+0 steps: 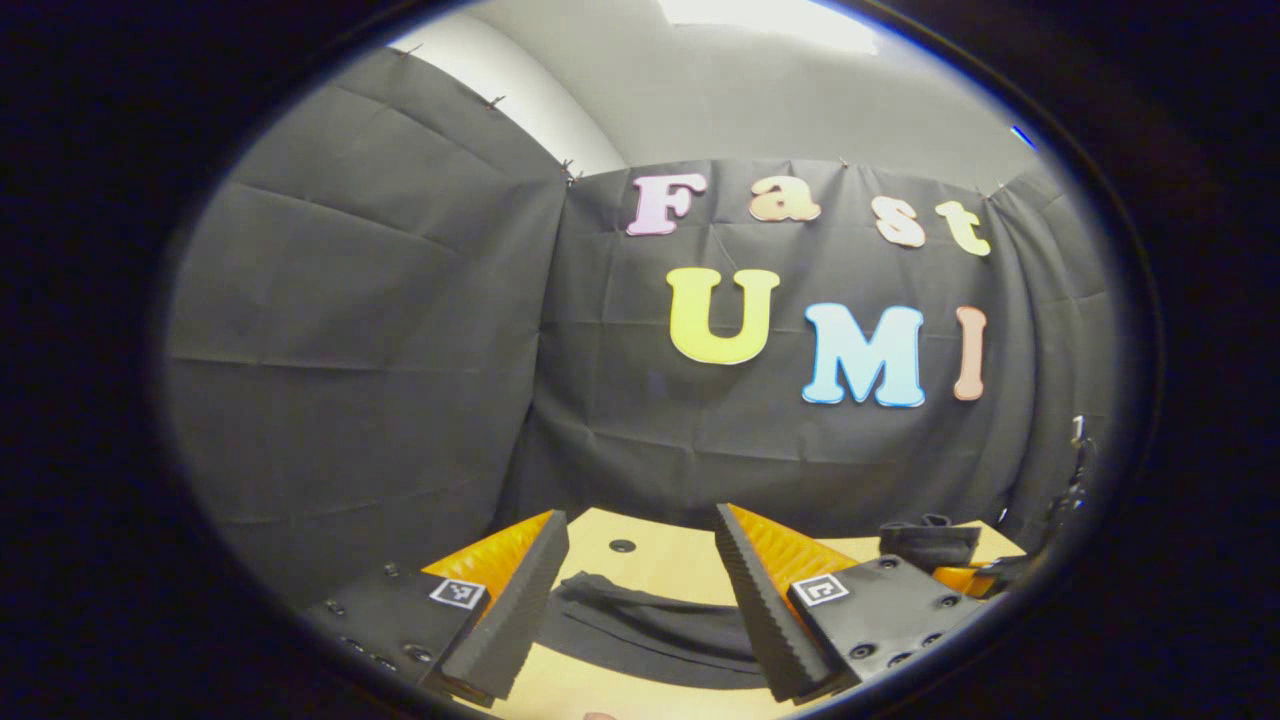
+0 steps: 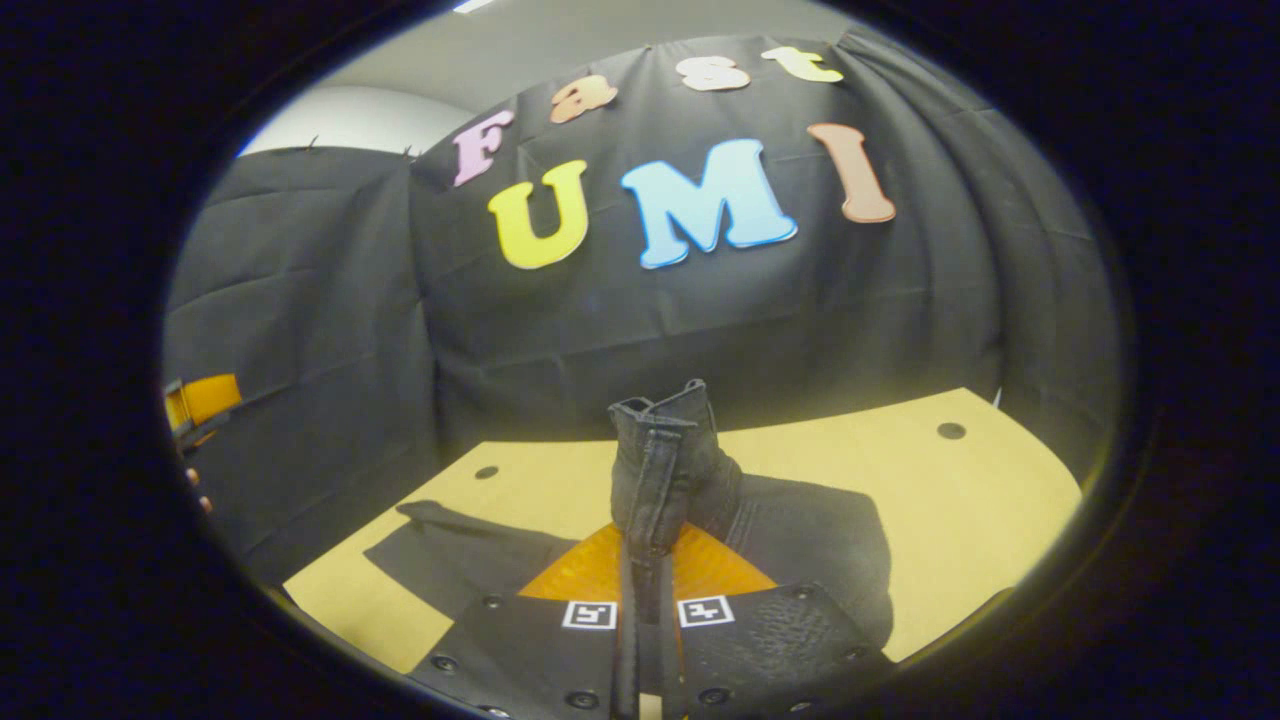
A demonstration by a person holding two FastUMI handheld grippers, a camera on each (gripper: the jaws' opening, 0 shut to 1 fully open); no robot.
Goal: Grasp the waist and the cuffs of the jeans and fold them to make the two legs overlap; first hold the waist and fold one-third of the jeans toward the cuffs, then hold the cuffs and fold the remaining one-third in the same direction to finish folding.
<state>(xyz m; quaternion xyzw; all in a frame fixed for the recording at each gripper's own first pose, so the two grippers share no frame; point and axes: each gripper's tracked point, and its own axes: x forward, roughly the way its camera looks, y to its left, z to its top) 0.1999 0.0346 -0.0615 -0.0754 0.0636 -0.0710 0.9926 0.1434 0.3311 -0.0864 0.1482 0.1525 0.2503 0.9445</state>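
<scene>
Down at 6 o'clock in the right gripper view, the right gripper (image 2: pixel 642 600) has its jaws clamped tight on a thick seamed edge of the jeans (image 2: pixel 800 530), and that pinched bit sticks up like a little tower toward 12. Looks like a waistband, though I can't say for sure. The rest of the dark denim drapes off behind it to about 4 o'clock and flat across the wooden table (image 2: pixel 960 500), with another flap lying out toward 9. My guess is it's lifted like that so the fabric clears the table and can be carried over for a fold.

The left gripper (image 1: pixel 640 600) is a different story: jaws spread wide, nothing between them, hanging just above a dark strip of the jeans (image 1: pixel 650 625) lying flat at 6 o'clock in the left gripper view. Seems parked to come down and grab its own end. At 4 o'clock there, more dark cloth sits bunched up.

Room-wise, bare tabletop runs from 1 to 4 o'clock around the right gripper, so there's space to swing. The booth wall (image 1: pixel 400 350) sits close behind the table's far edge, so I'd keep the lift low.
</scene>
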